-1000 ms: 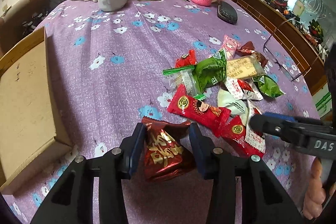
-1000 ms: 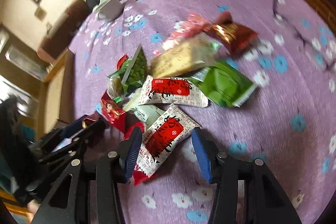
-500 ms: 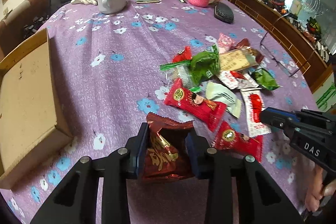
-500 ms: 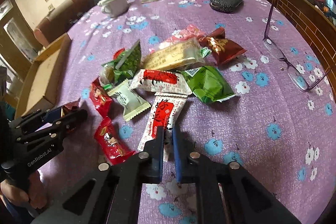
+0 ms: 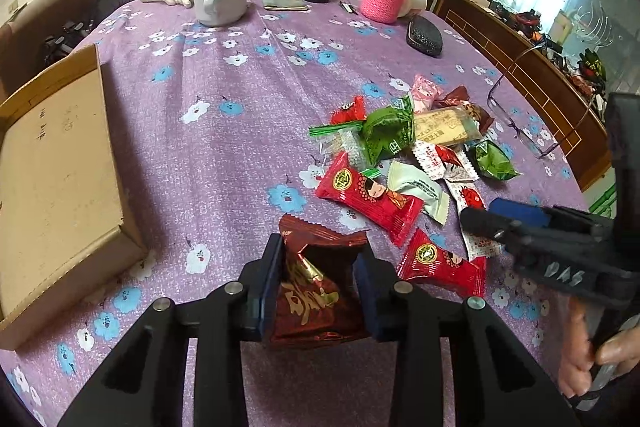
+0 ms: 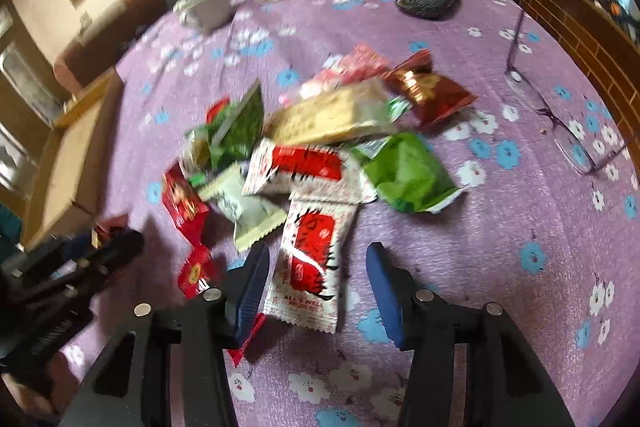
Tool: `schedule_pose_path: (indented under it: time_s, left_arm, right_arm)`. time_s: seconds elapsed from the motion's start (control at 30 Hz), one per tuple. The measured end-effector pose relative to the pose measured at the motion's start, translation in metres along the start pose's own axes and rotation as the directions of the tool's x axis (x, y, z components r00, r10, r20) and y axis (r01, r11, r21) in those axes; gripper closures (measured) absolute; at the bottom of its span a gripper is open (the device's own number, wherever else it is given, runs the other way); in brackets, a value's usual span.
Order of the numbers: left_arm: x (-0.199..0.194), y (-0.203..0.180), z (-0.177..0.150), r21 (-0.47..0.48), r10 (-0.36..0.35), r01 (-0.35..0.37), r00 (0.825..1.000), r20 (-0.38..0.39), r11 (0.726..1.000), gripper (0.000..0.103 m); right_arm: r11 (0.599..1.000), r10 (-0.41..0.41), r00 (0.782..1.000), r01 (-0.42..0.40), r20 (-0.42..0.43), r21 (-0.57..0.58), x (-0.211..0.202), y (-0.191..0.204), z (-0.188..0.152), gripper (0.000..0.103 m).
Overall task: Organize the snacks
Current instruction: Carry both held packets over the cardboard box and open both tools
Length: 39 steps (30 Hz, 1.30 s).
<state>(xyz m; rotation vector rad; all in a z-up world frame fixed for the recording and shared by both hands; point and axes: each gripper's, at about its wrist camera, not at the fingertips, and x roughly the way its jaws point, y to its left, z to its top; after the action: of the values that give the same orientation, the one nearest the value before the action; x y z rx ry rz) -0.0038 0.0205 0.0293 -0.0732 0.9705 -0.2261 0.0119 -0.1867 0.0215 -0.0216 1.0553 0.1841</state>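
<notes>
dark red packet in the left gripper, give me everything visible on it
The dark red snack packet is glossy foil with gold lettering and a zigzag-cut top edge. It looks puffy and creased, its top corner folded over. It stands roughly upright, pinched at both sides between the blue pads of the left gripper, above the purple flowered tablecloth. Whether its bottom touches the cloth cannot be told. No other snack touches it.

box (image 5: 56, 179) left | snack pile (image 5: 404, 155) right; mug (image 5: 220, 1) behind

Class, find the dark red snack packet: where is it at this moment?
In the left wrist view, the dark red snack packet sits clamped in the left hand-held gripper, low centre, between the cardboard box and the snack pile.
</notes>
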Motion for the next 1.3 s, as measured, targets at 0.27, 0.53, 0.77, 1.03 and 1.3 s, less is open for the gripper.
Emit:
schedule_pose_path:
  time_s: [0.27,0.53,0.77,1.03,1.3]
  left_arm:
    - [-0.003,0.007,0.002,-0.019,-0.004,0.005,1.000,0.008,1.000,0.070]
    - [-0.007,0.009,0.003,-0.020,-0.010,0.011,1.000,0.009,1.000,0.070]
    - [-0.015,0.018,0.008,-0.039,-0.012,0.013,1.000,0.028,0.999,0.070]
    - [-0.041,0.059,0.022,-0.114,0.015,-0.005,0.996,0.086,0.993,0.069]
    - [-0.068,0.144,0.038,-0.219,0.115,-0.089,0.987,0.109,0.972,0.069]
  right_arm:
    - [1.000,0.002,1.000,-0.001,0.025,-0.021,-0.009,-0.008,-0.004,0.084]
    - [0.995,0.088,0.995,-0.090,0.042,0.035,-0.020,-0.017,-0.005,0.084]
    - [0.988,0.154,0.985,-0.155,0.080,0.008,-0.040,0.000,0.006,0.084]
    - [0.962,0.264,0.961,-0.255,0.086,-0.100,-0.053,0.061,0.042,0.084]
    - [0.915,0.363,0.931,-0.347,0.041,-0.204,-0.042,0.153,0.095,0.083]
